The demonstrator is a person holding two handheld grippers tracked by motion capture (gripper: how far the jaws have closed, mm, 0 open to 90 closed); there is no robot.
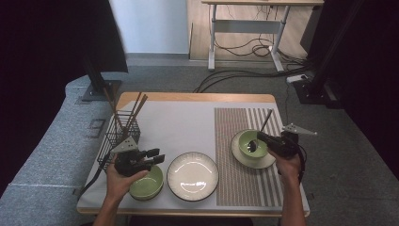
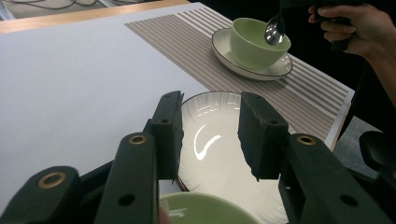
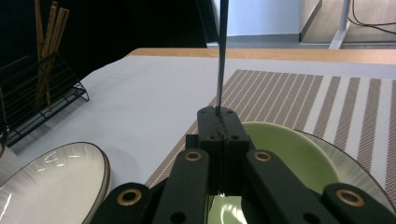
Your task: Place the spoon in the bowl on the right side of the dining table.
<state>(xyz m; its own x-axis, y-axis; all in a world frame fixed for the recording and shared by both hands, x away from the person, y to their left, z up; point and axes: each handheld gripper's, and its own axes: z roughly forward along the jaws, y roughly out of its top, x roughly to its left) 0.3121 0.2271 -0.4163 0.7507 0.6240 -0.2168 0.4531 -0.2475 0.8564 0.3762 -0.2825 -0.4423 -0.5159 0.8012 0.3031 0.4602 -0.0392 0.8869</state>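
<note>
The spoon (image 1: 258,137) hangs over the green bowl (image 1: 248,144) on its saucer (image 1: 241,159) at the right, pinched in the right gripper (image 1: 263,139). Far left, the left gripper (image 1: 157,155) hovers with jaws apart, grasping nothing, above another green bowl (image 1: 149,186) beside 1 white plate (image 1: 193,175).
</note>
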